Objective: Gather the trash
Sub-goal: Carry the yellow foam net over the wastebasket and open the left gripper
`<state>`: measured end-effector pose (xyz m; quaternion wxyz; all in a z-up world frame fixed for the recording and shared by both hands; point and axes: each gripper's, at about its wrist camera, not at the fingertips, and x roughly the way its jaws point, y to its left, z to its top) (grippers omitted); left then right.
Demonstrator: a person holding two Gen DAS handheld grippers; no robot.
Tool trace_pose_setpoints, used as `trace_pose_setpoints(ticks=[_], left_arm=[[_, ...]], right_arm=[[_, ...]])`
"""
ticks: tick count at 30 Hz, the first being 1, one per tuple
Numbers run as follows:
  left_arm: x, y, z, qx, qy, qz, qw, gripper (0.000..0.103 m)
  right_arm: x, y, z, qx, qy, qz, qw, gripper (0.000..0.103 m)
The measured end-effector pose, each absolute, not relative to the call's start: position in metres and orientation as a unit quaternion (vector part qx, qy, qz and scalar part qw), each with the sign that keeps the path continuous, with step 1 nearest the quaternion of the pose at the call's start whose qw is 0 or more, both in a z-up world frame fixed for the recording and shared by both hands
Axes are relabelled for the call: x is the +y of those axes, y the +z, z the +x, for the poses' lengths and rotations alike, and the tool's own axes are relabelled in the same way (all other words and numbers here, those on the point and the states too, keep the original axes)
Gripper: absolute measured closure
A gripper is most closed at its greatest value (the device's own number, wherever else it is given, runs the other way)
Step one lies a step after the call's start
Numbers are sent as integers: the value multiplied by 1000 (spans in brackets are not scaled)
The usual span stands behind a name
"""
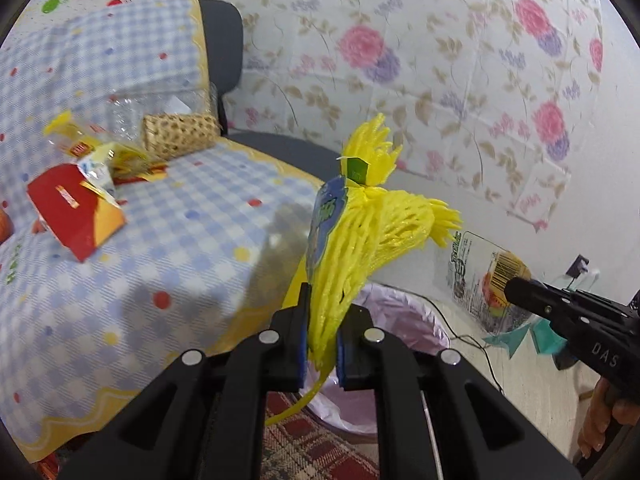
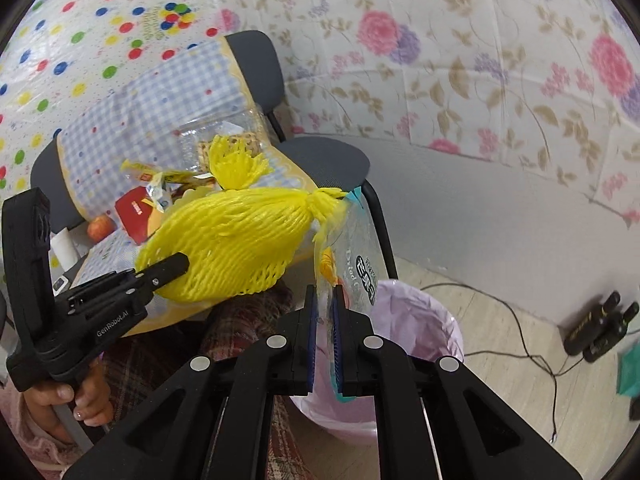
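The left hand-held gripper (image 1: pixel 322 338) is clamped nearly shut on a yellow net bag (image 1: pixel 352 240), which rises from between its pads and carries a blue label. The right hand-held gripper (image 2: pixel 324 344) is likewise pinched almost closed, on the edge of a clear plastic packet (image 2: pixel 356 264) with printed lettering. Just below and ahead of both pairs of jaws stands the bin (image 2: pixel 436 320), lined with a pale lilac bag, on the floor. The step in hand looks to be dropping both pieces in: to do it well, each piece should hang squarely over the bin's mouth before the jaws open, since the net bag is springy and could catch on the rim or snag on a pad, and the light packet may drift sideways. Farther off, up and to the left of the grippers, more trash waits on a chair's checked cover (image 1: pixel 172 240): a red carton (image 1: pixel 72 216), yellow wrappers (image 1: pixel 100 152) and a clear plastic tray (image 1: pixel 156 108).
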<state>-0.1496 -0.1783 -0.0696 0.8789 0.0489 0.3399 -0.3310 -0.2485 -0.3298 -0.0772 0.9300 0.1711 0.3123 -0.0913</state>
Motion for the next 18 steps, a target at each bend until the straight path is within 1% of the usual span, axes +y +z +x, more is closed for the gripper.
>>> trace_pose_setpoints(ticks=[5,9,13,14,16,17,18], left_arm=[[-192,-91,-138,384,-335,51,859,94],[-203,-98,-129,393,-337,54,854,94],[-216,-102,-123,398,-340,63,850,93],[-219,-103,-122,401,-341,65,848,92],[-222,-106,-119,407,-342,69,844,84],[-223,-106,-117,410,-343,68,843,81],[-223,-107,-116,411,-343,69,842,76]], right_arm=[[-340,-101,-245,334,-91,201,916,93],[-350,-115,-239,346,-96,217,908,88],[-363,-132,-229,358,-97,238,898,87],[-365,-138,-226,365,-97,243,894,87],[-369,-146,-220,374,-94,253,887,84],[-371,-149,-218,377,-96,255,885,80],[-372,-151,-217,380,-97,256,884,73]])
